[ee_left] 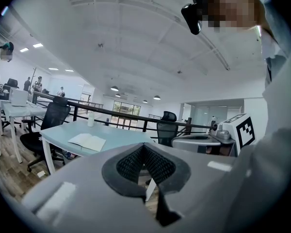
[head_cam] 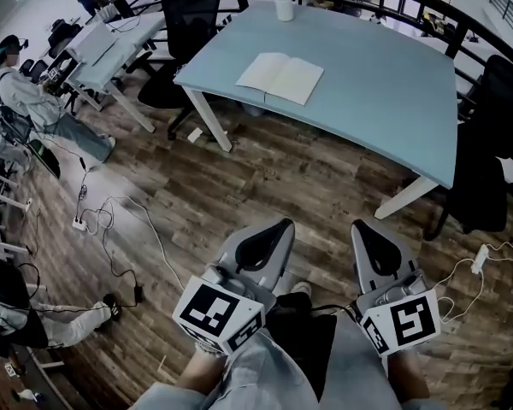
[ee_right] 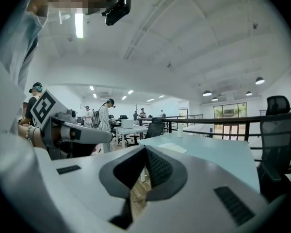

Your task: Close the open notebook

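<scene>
Facing the open notebook (head_cam: 280, 78), left gripper (ee_left: 144, 147) and right gripper (ee_right: 144, 149), closed empty, show ribbed pads (ee_left: 160, 165) only in their own views.

Head view — set high, facing steeply down, the table (head_cam: 385, 84) far ahead. Left and right gripper views — low, near level, each along its own jaws. All three share that distant table and the open notebook (head_cam: 280, 78).
</scene>
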